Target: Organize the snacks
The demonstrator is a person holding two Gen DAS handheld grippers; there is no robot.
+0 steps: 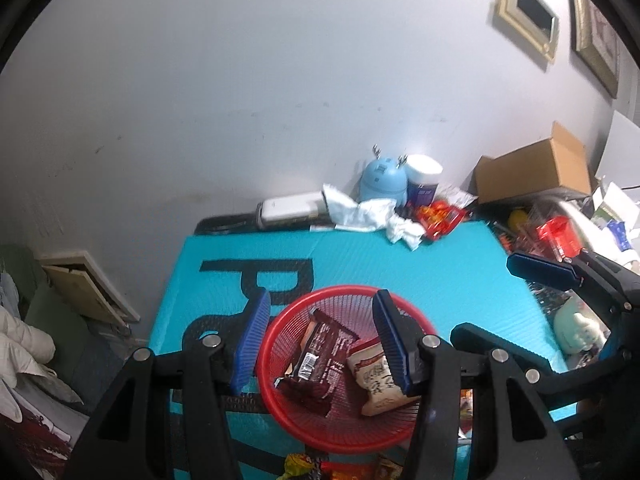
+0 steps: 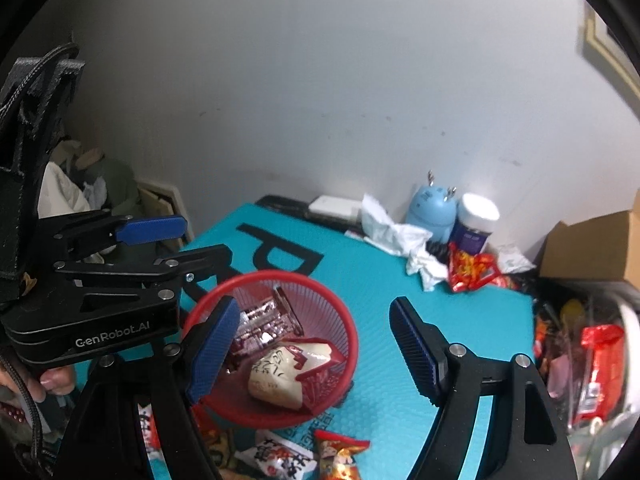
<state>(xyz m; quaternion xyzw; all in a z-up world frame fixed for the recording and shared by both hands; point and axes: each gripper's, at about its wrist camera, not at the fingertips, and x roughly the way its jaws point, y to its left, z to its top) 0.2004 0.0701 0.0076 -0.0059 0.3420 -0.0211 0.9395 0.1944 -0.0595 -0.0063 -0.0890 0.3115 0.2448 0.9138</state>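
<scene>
Red mesh basket (image 1: 344, 368) sits on teal mat (image 1: 440, 272), near front edge. Inside: brown bar wrapper (image 1: 320, 356), cream snack pack (image 1: 374, 378) leaning on wall. Loose packets (image 2: 340, 456) lie on mat just in front of basket.

Left gripper (image 1: 320, 340) above basket, jaws apart, nothing pinched. Right gripper (image 2: 312, 352) likewise released, empty.

Risks, judged:
- light basket, low finger catches rim, tips or slides it
- slick foil packets slip from pads
- crumpled tissue (image 1: 372, 216) and far clutter mistaken for snacks
</scene>
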